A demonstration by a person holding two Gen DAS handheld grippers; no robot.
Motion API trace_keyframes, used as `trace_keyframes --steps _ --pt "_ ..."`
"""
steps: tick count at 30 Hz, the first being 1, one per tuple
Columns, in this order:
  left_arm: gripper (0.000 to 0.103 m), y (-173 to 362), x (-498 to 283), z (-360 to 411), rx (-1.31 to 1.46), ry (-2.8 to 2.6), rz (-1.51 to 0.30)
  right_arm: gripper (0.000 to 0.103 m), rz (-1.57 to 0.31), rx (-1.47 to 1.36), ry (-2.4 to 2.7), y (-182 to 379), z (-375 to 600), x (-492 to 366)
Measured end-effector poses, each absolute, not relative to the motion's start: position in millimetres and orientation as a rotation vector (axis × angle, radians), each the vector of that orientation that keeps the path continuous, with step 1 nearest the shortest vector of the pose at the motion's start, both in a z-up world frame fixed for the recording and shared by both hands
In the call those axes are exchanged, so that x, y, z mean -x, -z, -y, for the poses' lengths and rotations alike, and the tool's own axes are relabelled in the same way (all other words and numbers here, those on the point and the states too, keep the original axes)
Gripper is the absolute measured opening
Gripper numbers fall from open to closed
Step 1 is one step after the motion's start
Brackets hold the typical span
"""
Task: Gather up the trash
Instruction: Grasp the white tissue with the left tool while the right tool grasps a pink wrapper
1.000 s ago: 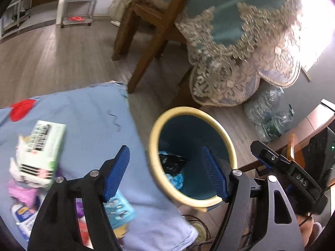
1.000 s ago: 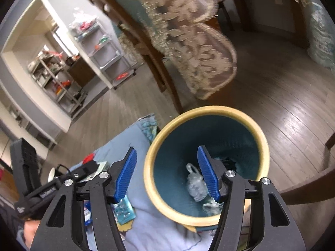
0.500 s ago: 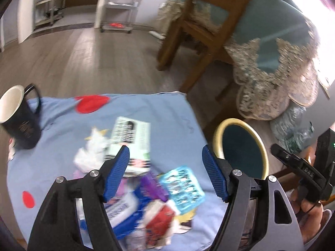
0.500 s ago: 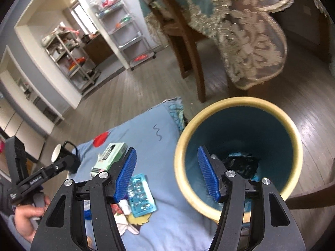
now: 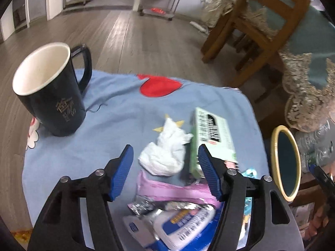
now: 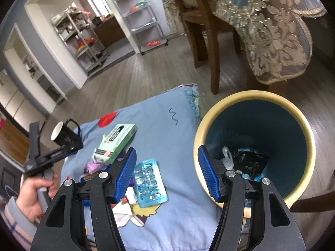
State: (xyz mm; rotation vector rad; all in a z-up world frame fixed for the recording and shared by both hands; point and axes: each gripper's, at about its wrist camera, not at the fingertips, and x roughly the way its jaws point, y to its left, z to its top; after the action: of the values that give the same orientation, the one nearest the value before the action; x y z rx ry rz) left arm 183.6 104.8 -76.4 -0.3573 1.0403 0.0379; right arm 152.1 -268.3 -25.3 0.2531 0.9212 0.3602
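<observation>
Two grippers in play here, both spread wide with nothing between the pads. Going left to right on the blue cloth [image 5: 117,113]: there's a black mug [image 5: 49,94] standing upright at the far left, well apart from the trash pile. The left gripper [image 5: 165,170] hangs over the pile, with a crumpled white tissue [image 5: 167,150] sitting pretty much between its fingers. Just right of the tissue and touching it is a green box [image 5: 211,138], tipped up on its edge. Under the gripper there's a pink wrapper [image 5: 171,190], some foil [image 5: 146,204] and a white-and-blue tube [image 5: 184,223], all heaped together.

From the right wrist view, the right gripper [image 6: 166,171] hovers over the gap between the cloth and the bin [image 6: 301,117]. A clear blue blister pack [image 6: 149,183] lies flat on the cloth beside its left finger. The bin sits right at the cloth's right edge, yellow rim, teal inside, with a black bag [image 6: 249,161] and a bit of clear plastic [image 6: 227,154] at the bottom. A wooden chair [image 6: 201,31] stands behind it.
</observation>
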Motion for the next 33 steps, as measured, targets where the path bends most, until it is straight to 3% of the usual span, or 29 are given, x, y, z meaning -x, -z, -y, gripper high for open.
trace_keyframes --steps 13,15,17,18,33 --pt "0.047 133.7 -198.1 -87.3 0.268 -0.020 -1.193 0.062 -0.985 -0.157 -0.458 36.2 225.4 -143.9" --pt "0.035 133.4 -197.3 -84.0 0.240 -0.019 -1.192 0.062 -0.991 -0.149 -0.467 38.0 222.2 -143.4" --pt "0.013 132.0 -195.8 -83.5 0.252 -0.013 -1.188 0.062 -0.998 -0.142 -0.482 39.3 218.5 -141.7" --pt "0.011 129.8 -194.3 -84.8 0.260 -0.016 -1.180 0.062 -0.999 -0.138 -0.486 39.8 216.9 -141.0" --pt "0.008 66.3 -165.4 -112.7 0.436 0.018 -1.023 0.062 -1.018 -0.075 -0.638 40.8 157.4 -127.2"
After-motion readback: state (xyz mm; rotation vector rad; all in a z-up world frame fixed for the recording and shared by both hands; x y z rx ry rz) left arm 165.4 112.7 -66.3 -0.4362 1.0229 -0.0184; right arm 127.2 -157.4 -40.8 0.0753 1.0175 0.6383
